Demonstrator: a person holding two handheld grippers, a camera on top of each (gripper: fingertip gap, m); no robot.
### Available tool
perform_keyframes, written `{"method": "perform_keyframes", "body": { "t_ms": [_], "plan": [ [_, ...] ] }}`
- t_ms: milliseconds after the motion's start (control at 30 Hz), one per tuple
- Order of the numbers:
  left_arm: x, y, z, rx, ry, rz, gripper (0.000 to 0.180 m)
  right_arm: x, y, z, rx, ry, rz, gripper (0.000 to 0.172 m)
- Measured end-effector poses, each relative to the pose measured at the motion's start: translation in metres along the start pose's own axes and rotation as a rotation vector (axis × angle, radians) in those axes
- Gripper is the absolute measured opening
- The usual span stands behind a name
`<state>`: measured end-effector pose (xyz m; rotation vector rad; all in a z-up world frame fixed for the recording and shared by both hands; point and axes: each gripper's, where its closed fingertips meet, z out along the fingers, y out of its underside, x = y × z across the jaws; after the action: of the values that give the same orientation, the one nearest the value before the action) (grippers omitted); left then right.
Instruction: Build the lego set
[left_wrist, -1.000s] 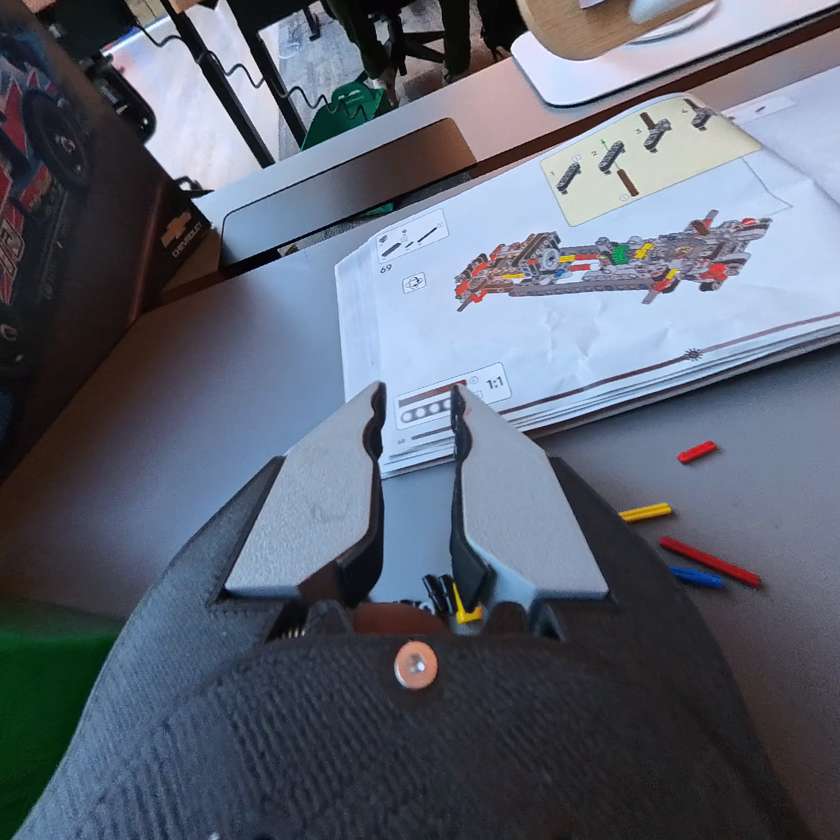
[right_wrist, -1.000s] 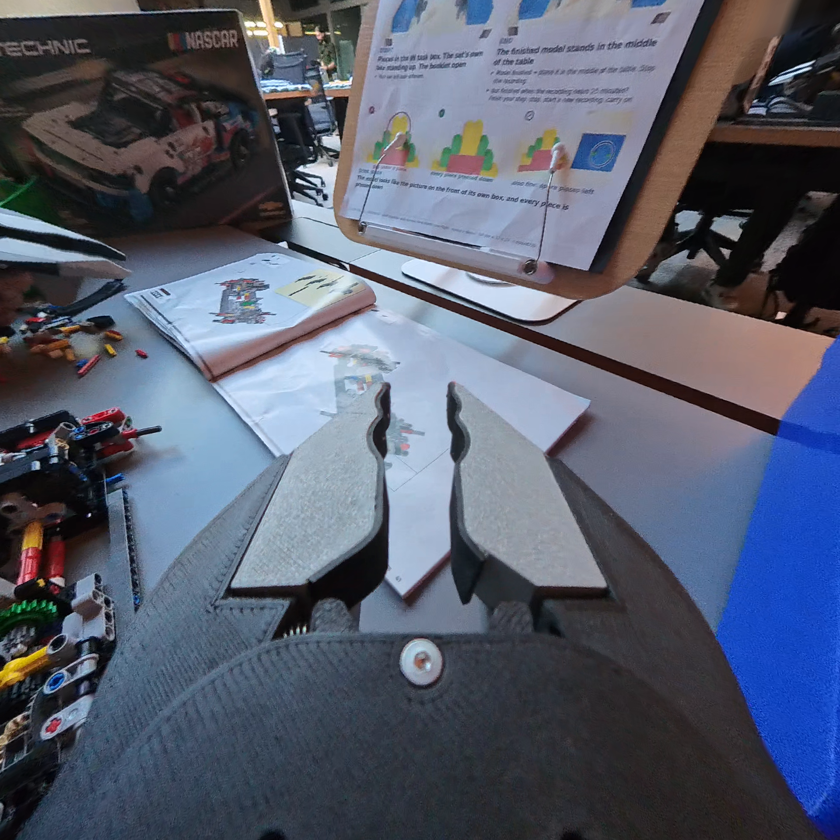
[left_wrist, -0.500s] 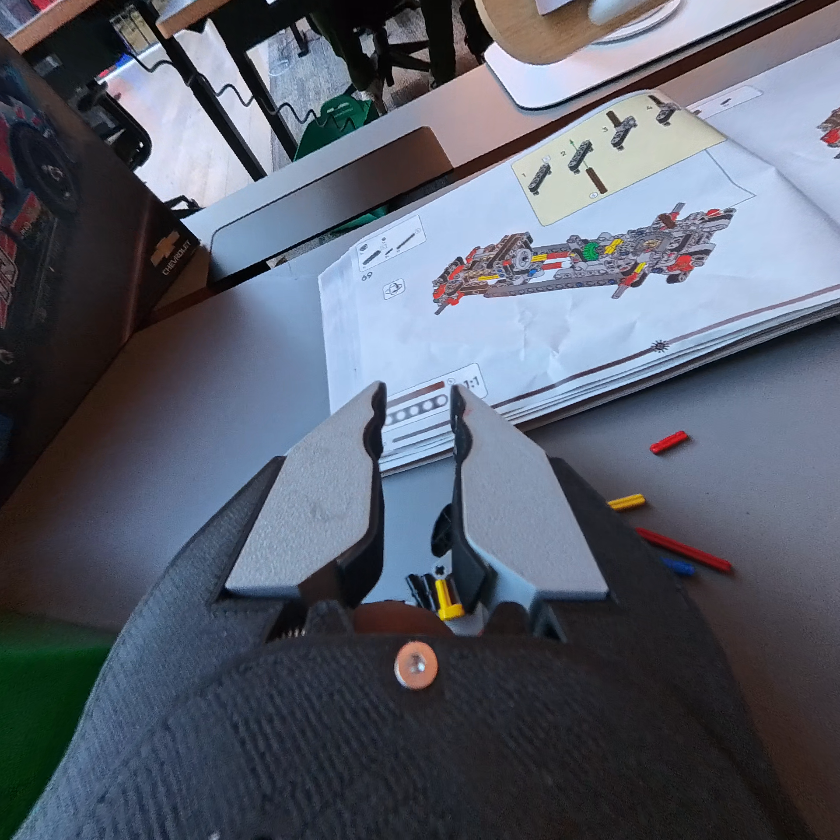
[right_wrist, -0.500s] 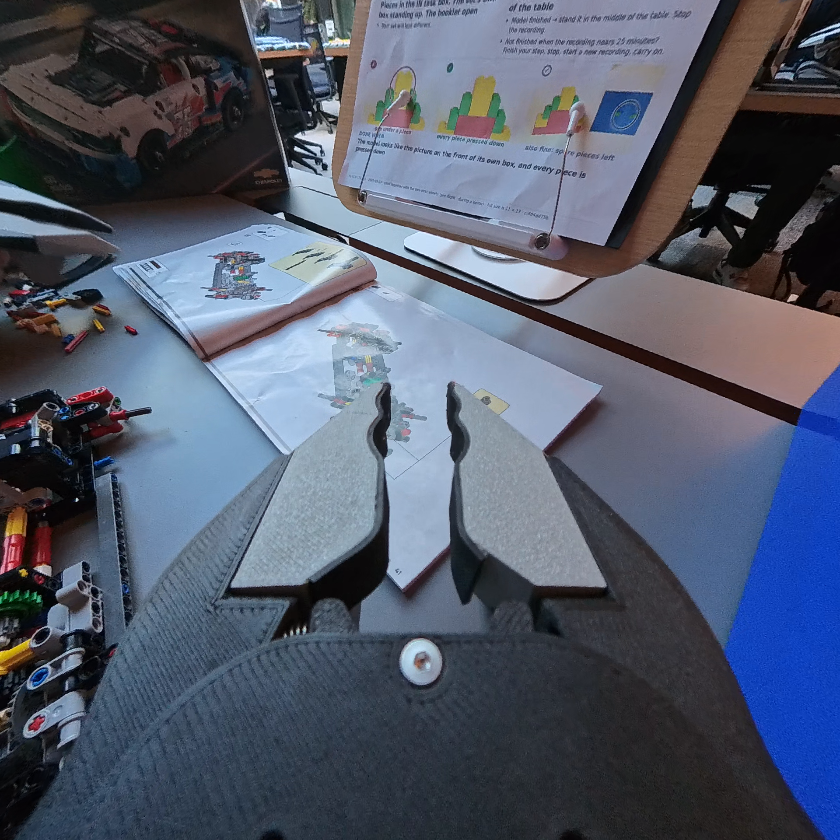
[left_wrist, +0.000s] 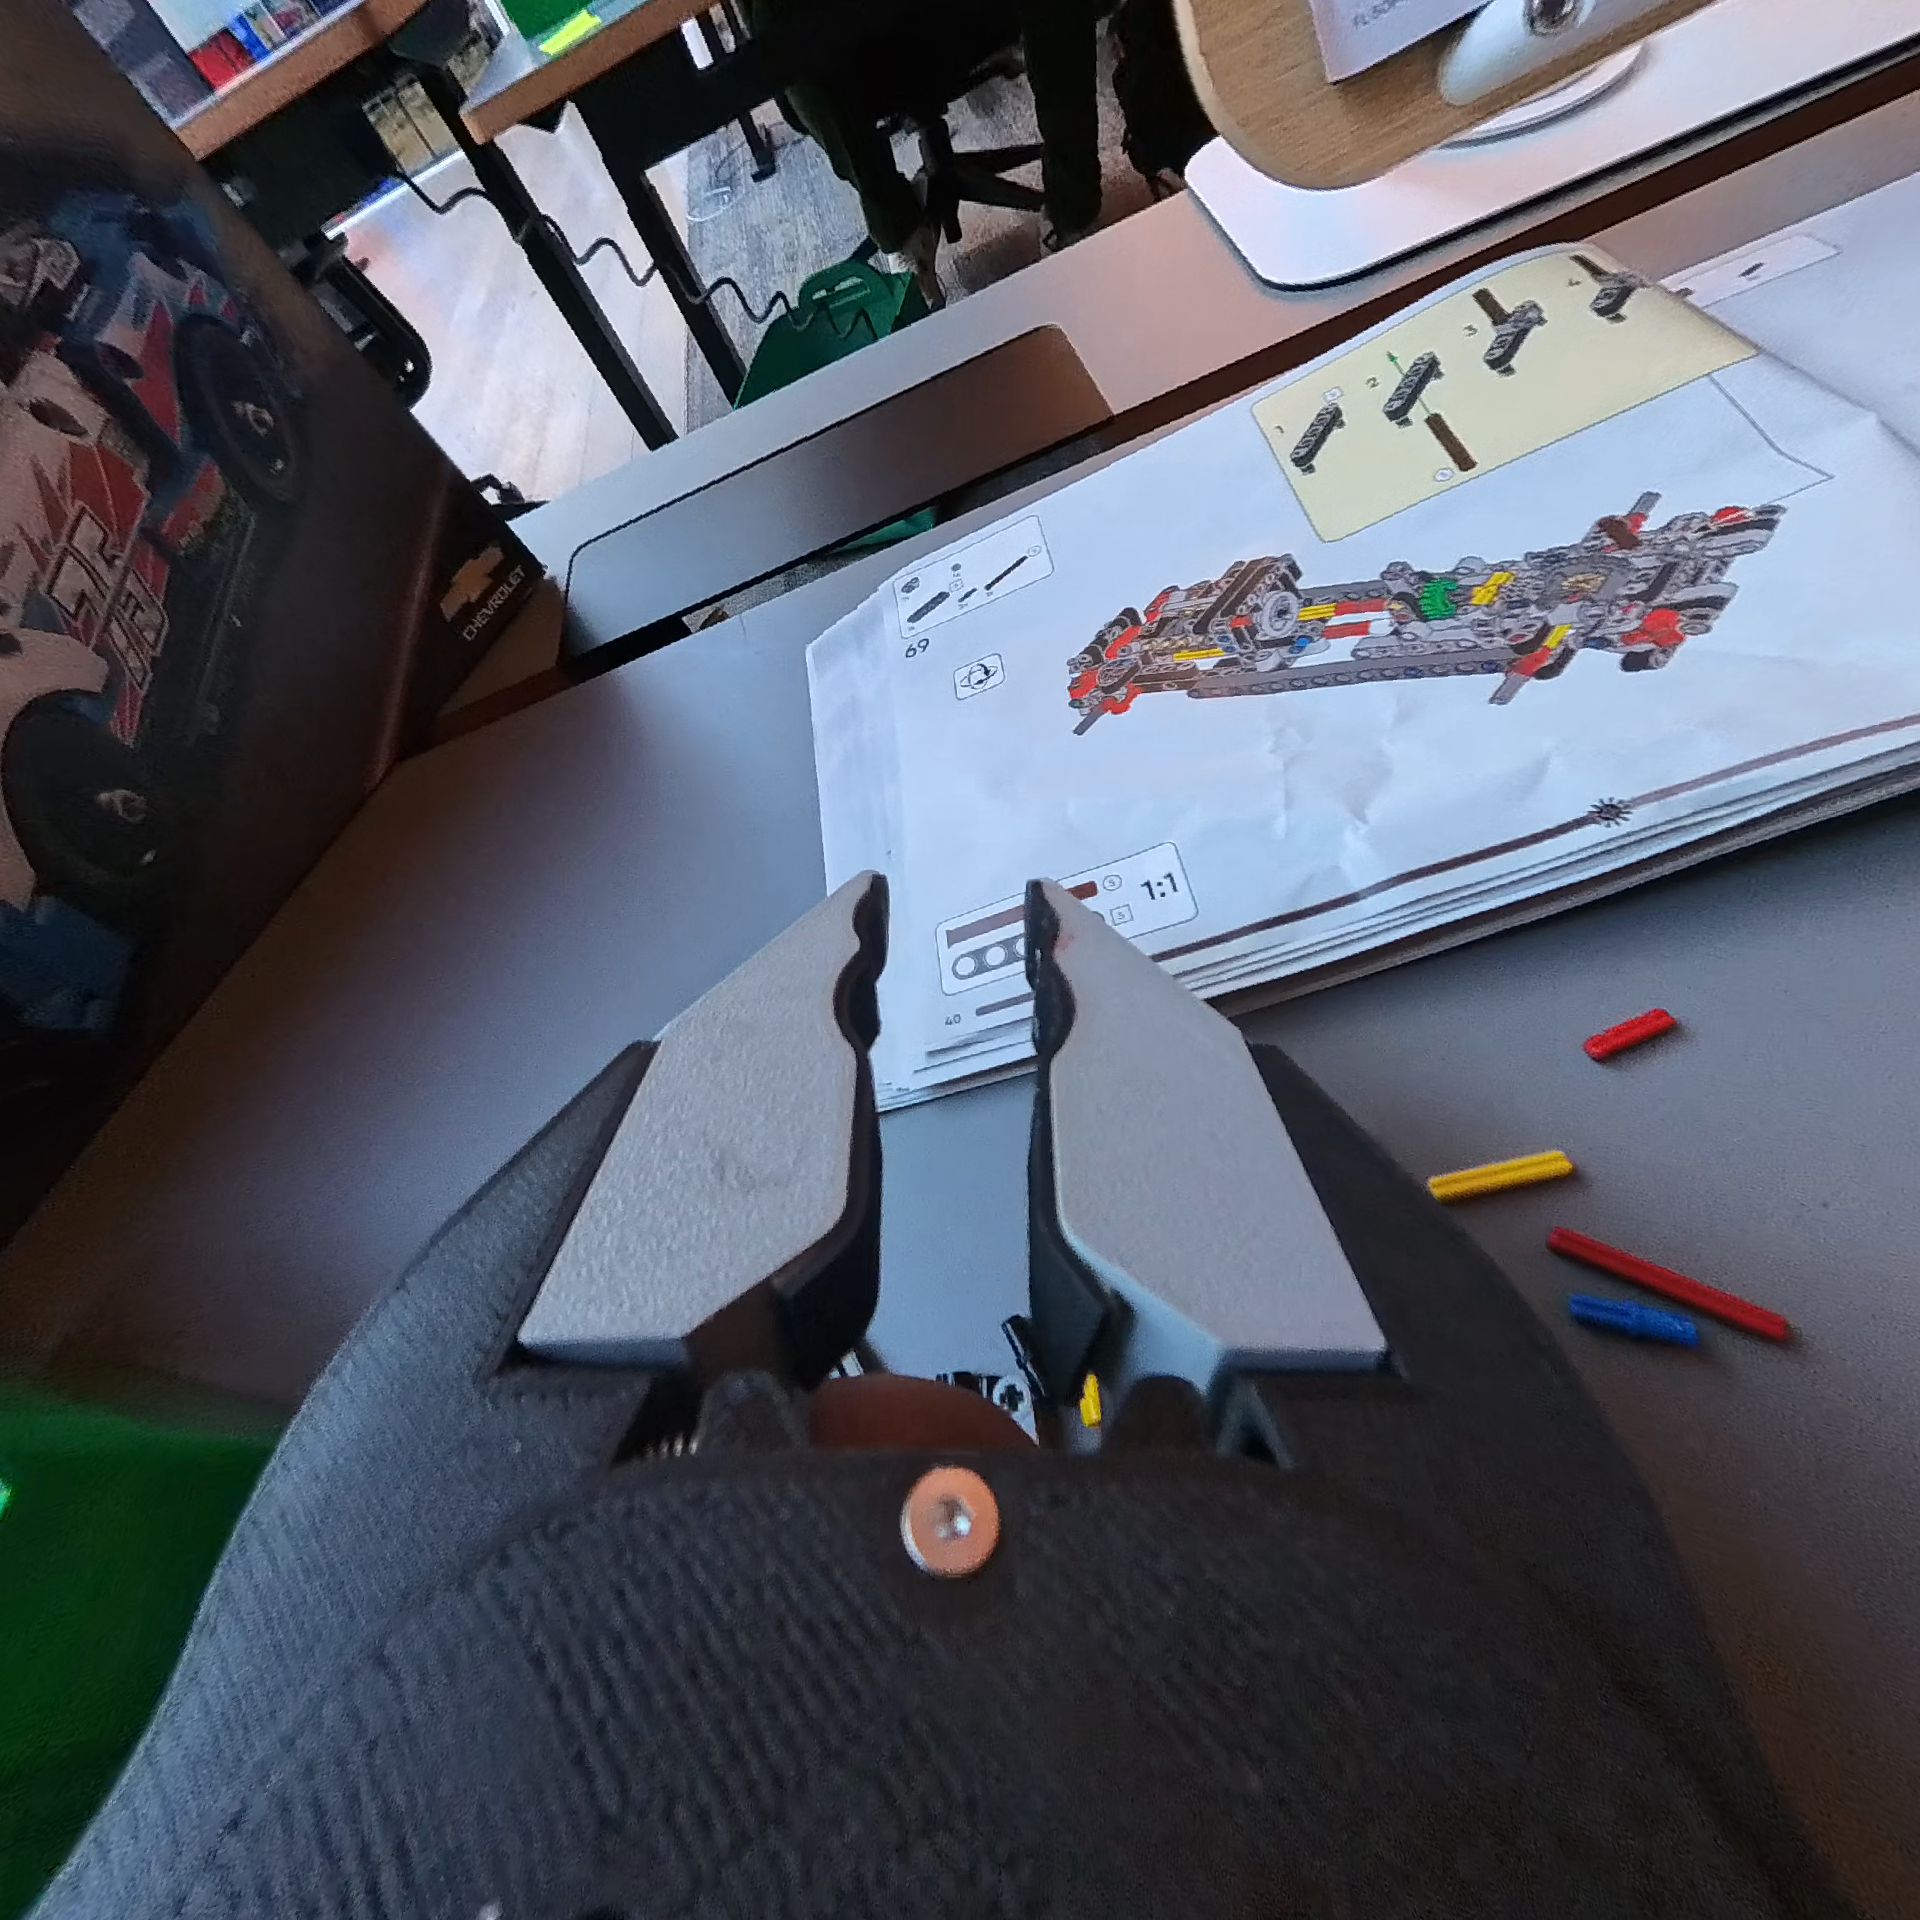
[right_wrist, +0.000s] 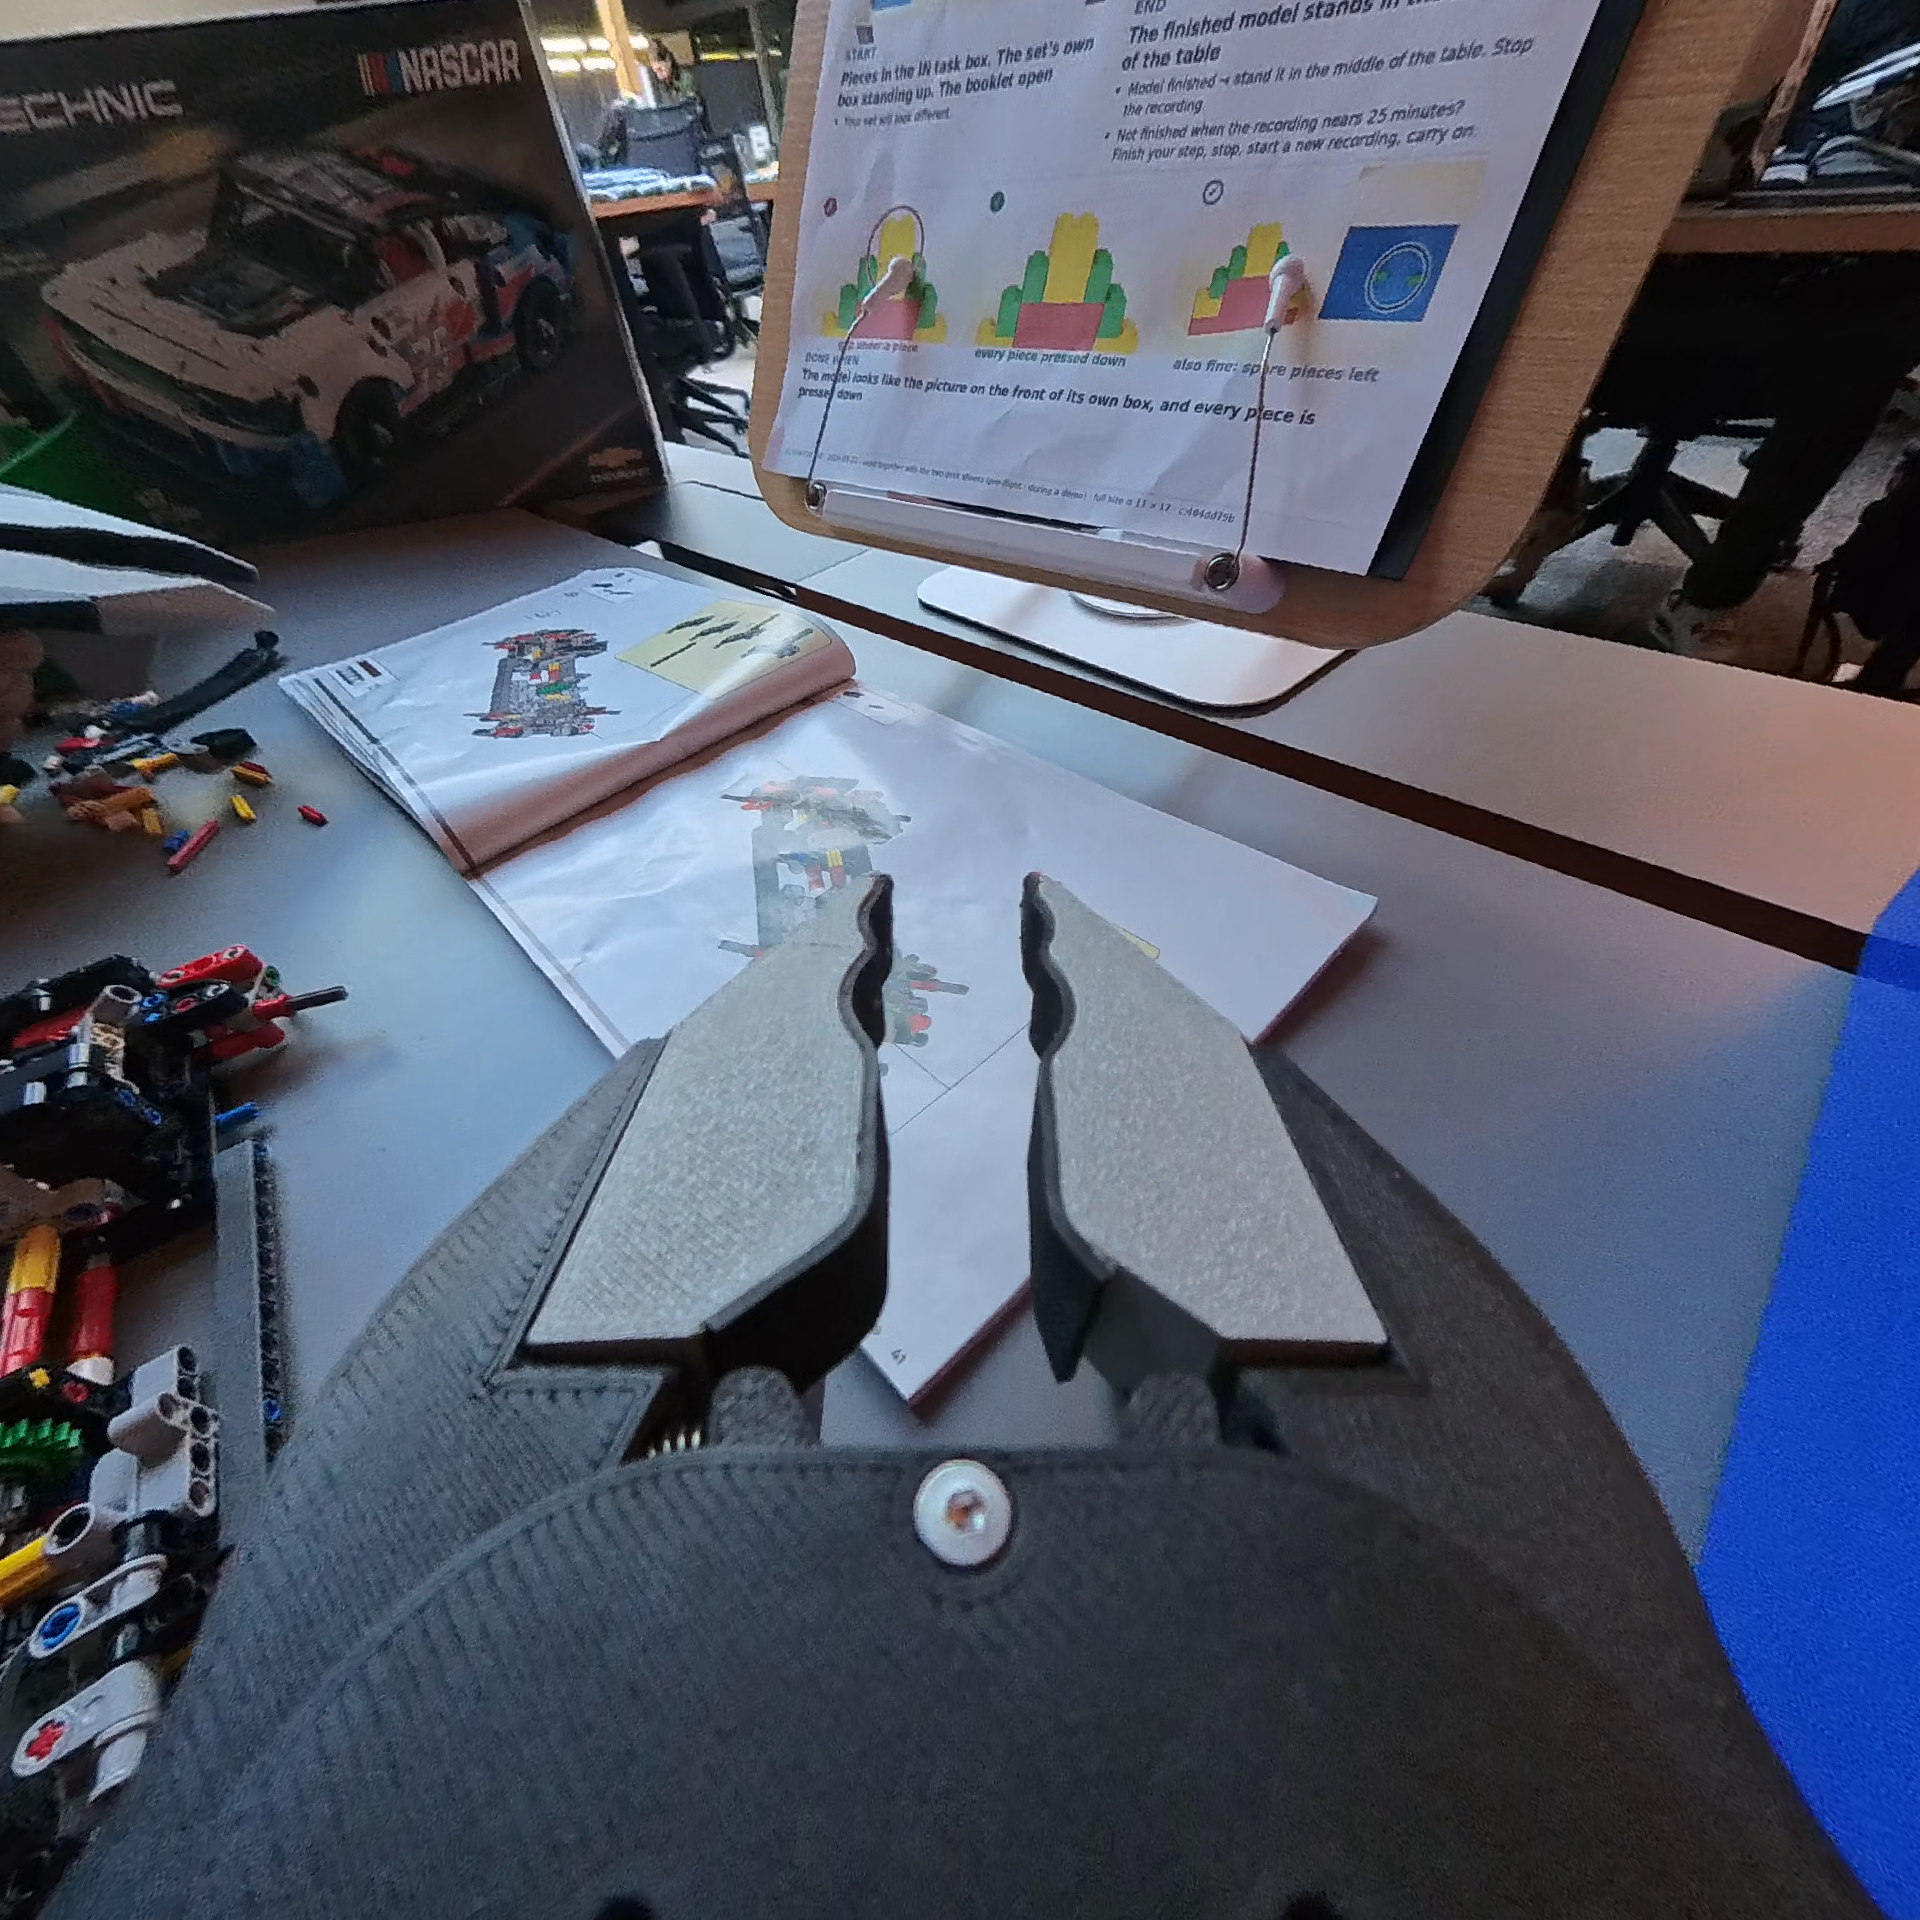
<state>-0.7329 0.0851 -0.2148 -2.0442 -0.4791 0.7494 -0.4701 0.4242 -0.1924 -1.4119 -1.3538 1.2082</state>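
Little has changed over the last second. Both views have shifted slightly over the open booklet (left_wrist: 1299, 779), and neither pair of jaws has moved noticeably.

The left hand-held gripper (left_wrist: 956, 899) has its jaws apart with nothing between them, and its tips are over the booklet's near corner. To its right a red pin (left_wrist: 1628, 1034), a yellow stick (left_wrist: 1499, 1174), a long red stick (left_wrist: 1665, 1284) and a blue pin (left_wrist: 1632, 1320) lie loose. A printed box (left_wrist: 156, 520) stands to its left.

The right hand-held gripper (right_wrist: 956, 894) is also parted and empty, above the booklet's other page. A half-built model (right_wrist: 94, 1143) sits to its left and a sheet on a wooden stand (right_wrist: 1143, 312) is ahead.

The worktop (left_wrist: 520, 935) is smooth grey, with office desks and chairs beyond
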Motion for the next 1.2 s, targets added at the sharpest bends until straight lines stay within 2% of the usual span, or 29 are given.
{"method": "perform_keyframes", "body": {
  "t_ms": [300, 633, 867, 933, 1033, 1133, 1200],
  "plan": [
    [0.003, 0.005, 0.005, -0.010, -0.036, 0.064, 0.023, -0.001, 0.000, -0.001, 0.019, -0.047, 0.066, 0.023],
    [0.004, 0.006, 0.006, -0.011, -0.025, 0.042, 0.022, -0.001, 0.001, 0.000, 0.015, -0.057, 0.080, 0.023],
    [0.030, -0.006, -0.002, 0.046, 0.089, 0.070, 0.034, 0.001, 0.015, 0.004, -0.085, -0.039, 0.090, 0.033],
    [0.055, -0.013, -0.008, 0.033, 0.214, 0.035, 0.043, -0.002, 0.025, 0.007, -0.157, -0.053, 0.103, 0.040],
    [0.121, -0.021, -0.019, -0.096, 0.470, 0.116, 0.079, -0.005, 0.041, 0.006, -0.269, -0.045, 0.090, 0.053],
    [0.174, -0.051, -0.021, -0.115, 0.561, 0.238, 0.080, -0.001, 0.037, -0.001, -0.270, 0.009, 0.025, 0.055],
    [0.213, -0.067, -0.018, -0.216, 0.632, 0.268, 0.089, 0.003, 0.029, -0.006, -0.232, 0.039, 0.003, 0.053]
  ]
}}
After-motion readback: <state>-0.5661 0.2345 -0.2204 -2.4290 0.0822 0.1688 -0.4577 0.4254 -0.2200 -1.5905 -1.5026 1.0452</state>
